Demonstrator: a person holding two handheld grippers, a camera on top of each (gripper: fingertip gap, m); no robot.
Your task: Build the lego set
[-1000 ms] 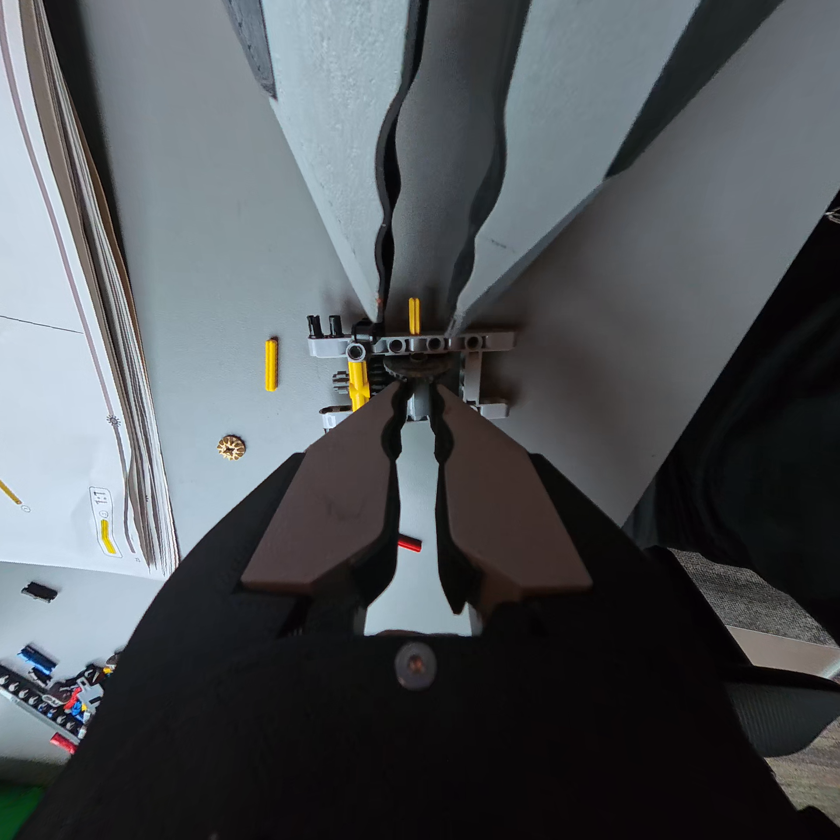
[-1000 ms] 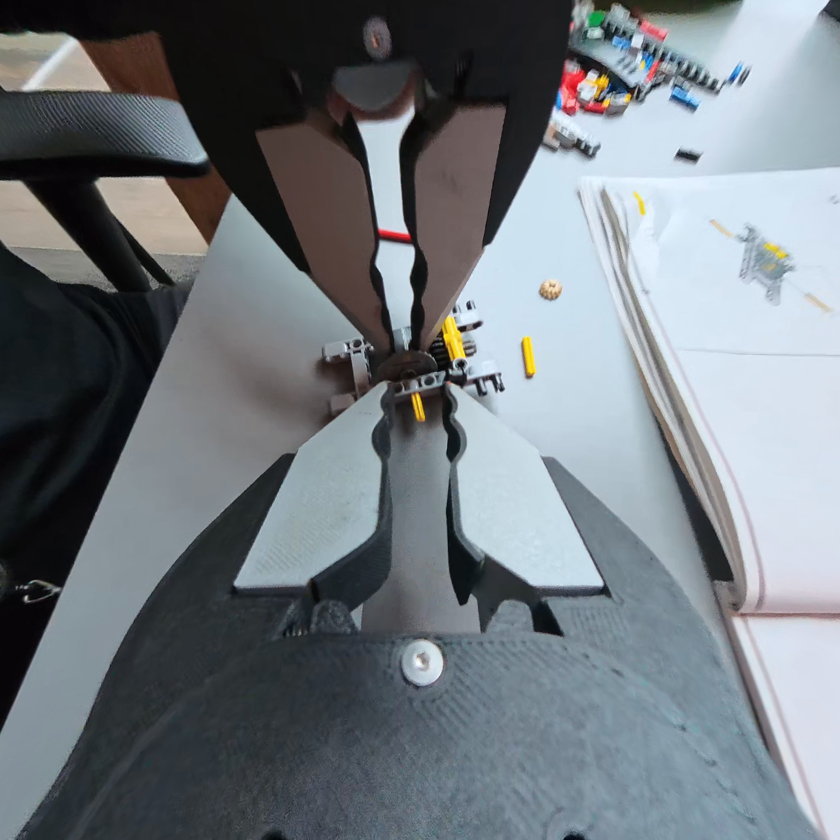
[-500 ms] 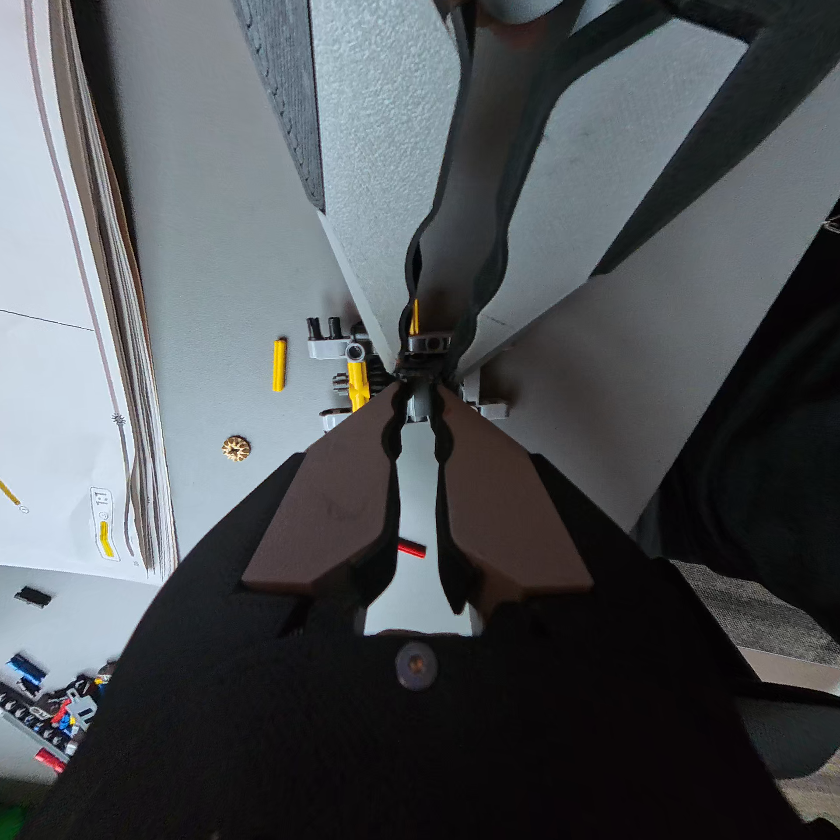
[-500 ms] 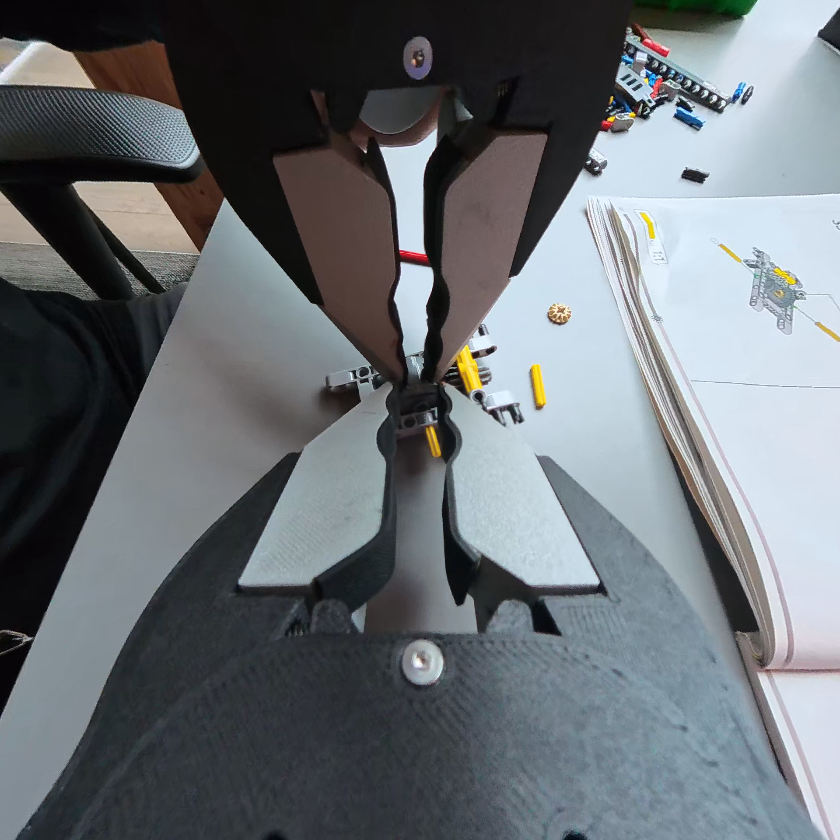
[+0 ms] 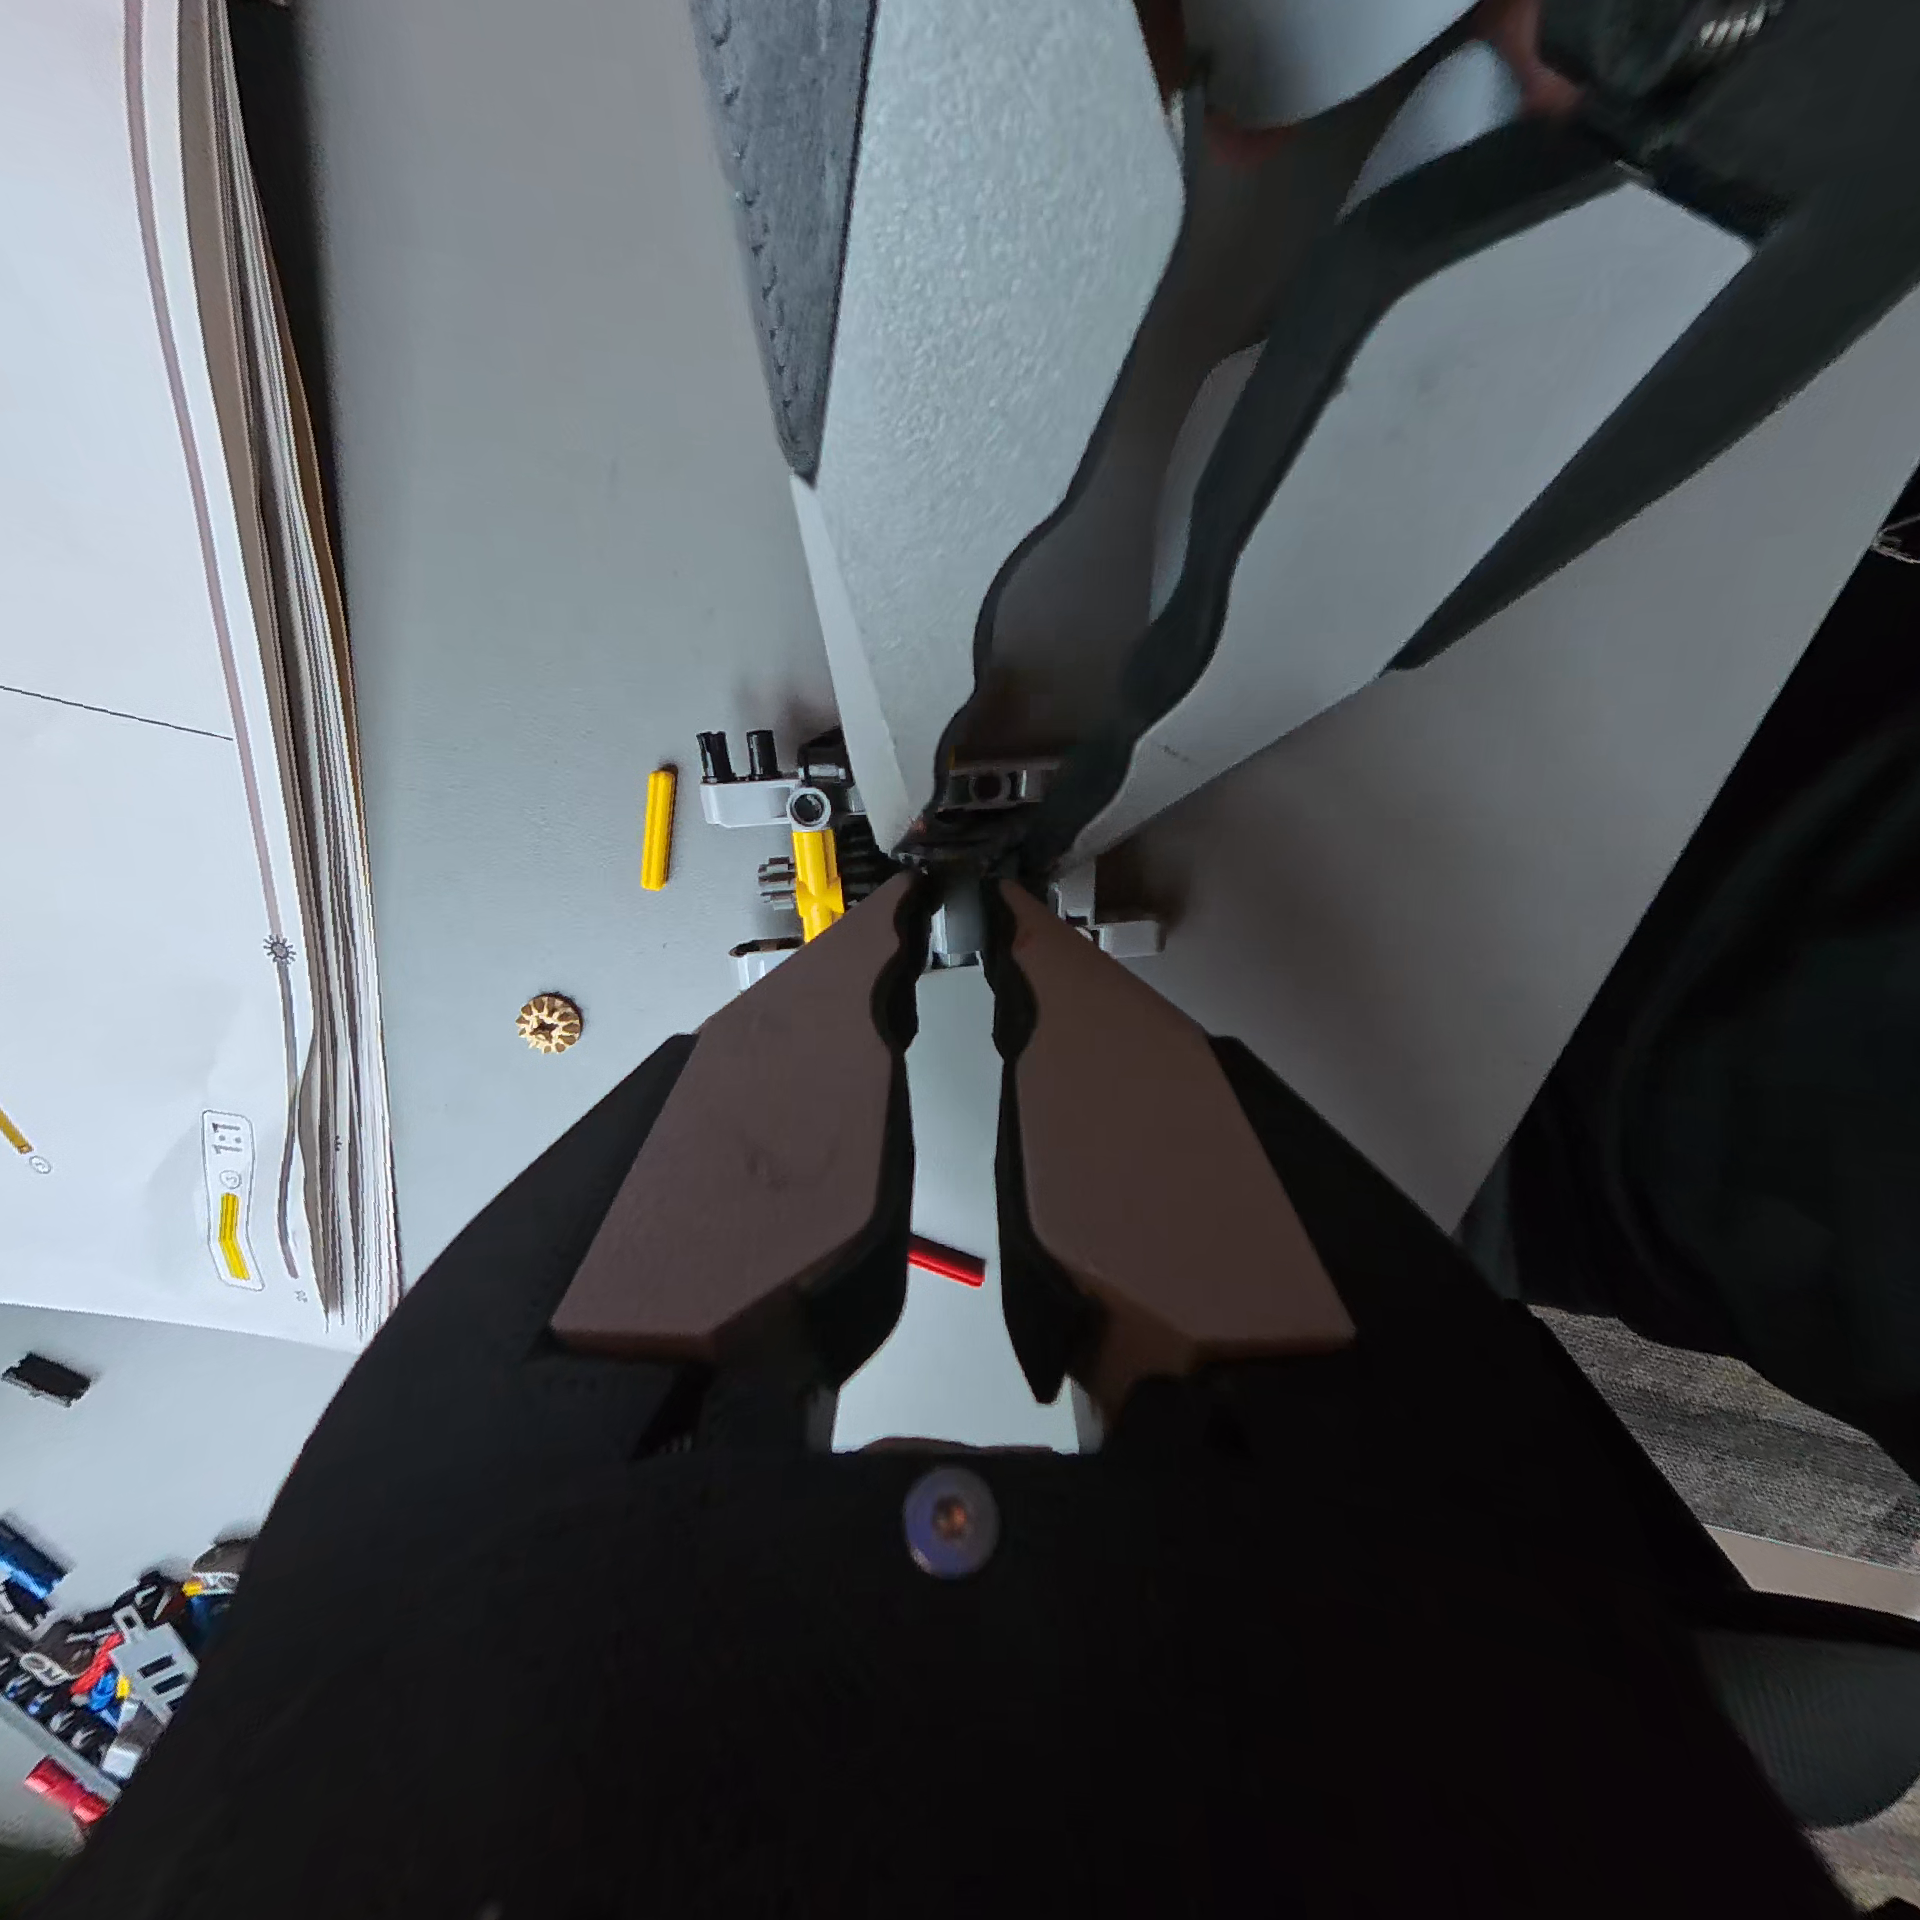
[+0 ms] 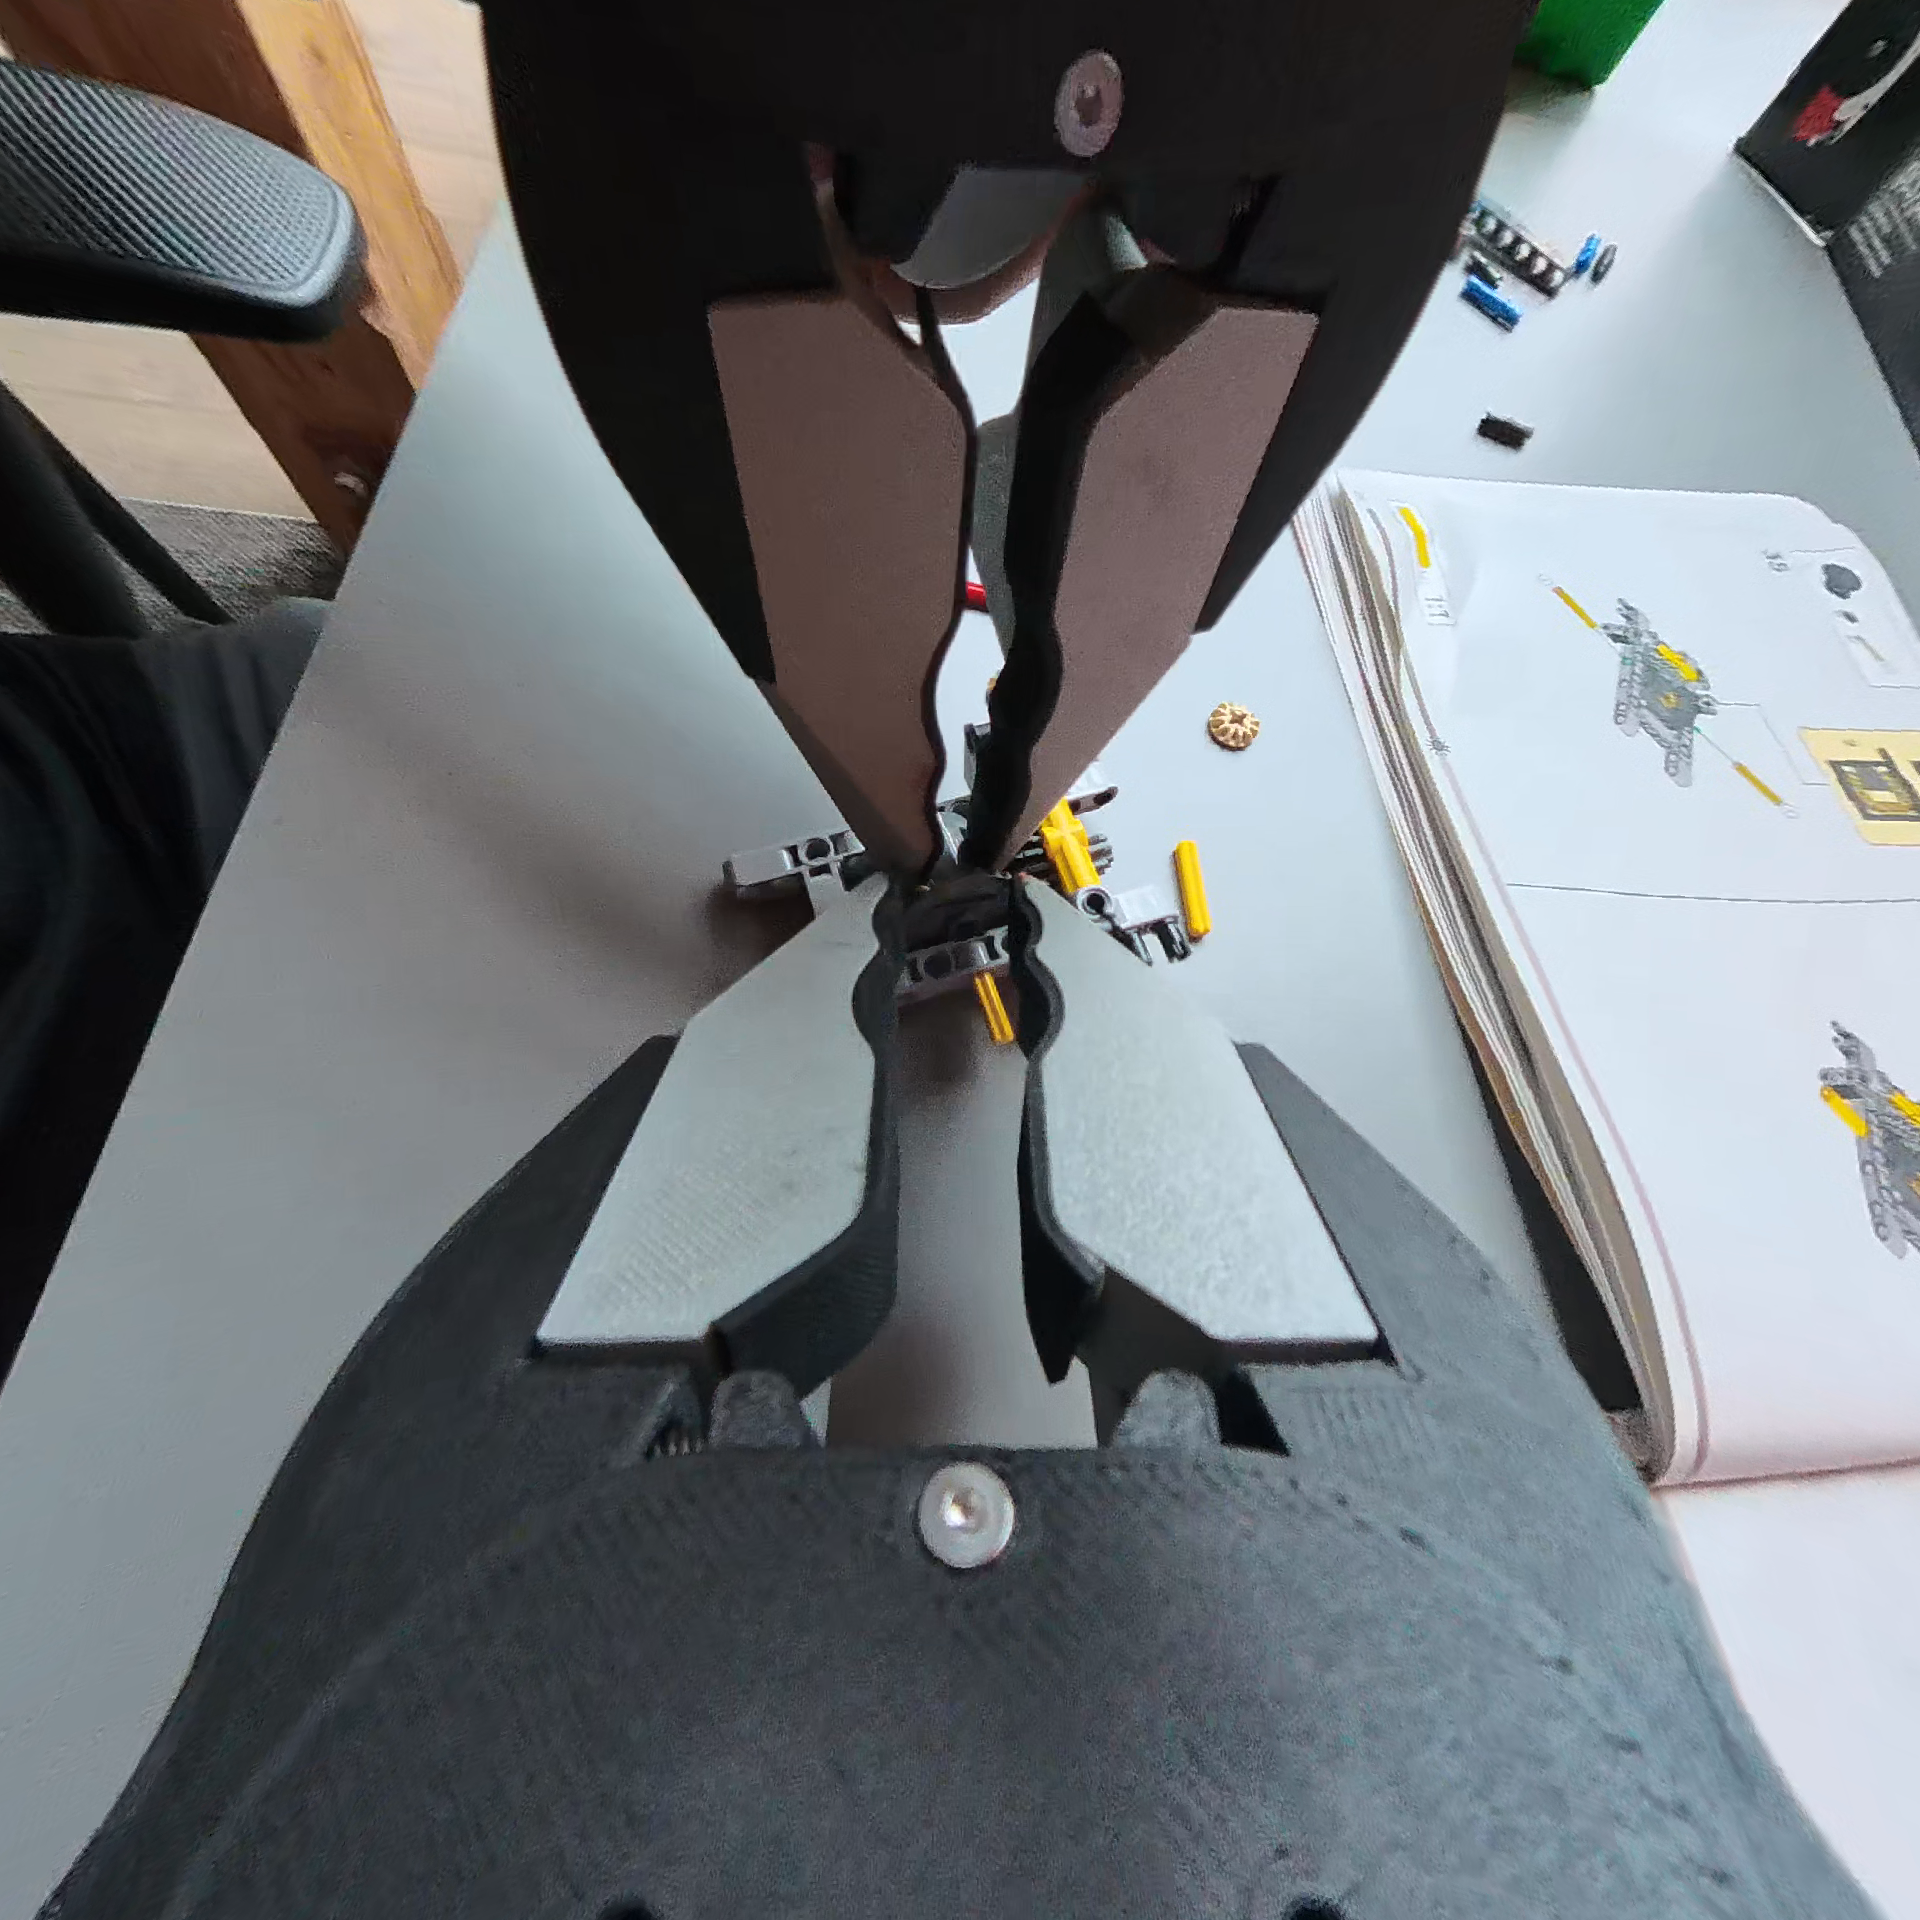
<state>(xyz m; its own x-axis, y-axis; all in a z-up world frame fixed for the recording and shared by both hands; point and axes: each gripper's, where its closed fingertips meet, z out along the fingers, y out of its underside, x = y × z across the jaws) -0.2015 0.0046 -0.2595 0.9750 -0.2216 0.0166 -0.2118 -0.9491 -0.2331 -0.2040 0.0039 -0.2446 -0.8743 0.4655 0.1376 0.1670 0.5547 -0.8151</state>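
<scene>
2 grippers meet tip to tip over the grey lego assembly (image 6: pixel 821 888) on the table (image 6: pixel 520 831).

The left gripper (image 5: pixel 956 914) and the right gripper (image 6: pixel 956 935) are each nearly closed, pinching the assembly's centre (a short yellow axle (image 6: pixel 992 1006) pokes out). Beside it lie 1 loose yellow axle (image 6: pixel 1190 904), 1 tan toothed gear (image 6: pixel 1234 724) and 1 red pin (image 5: pixel 945 1265).

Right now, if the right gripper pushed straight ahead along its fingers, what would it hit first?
The grey lego assembly at the right gripper tips; straight behind it, the left gripper facing it, tips nearly meeting. Exact gap unclear.
</scene>
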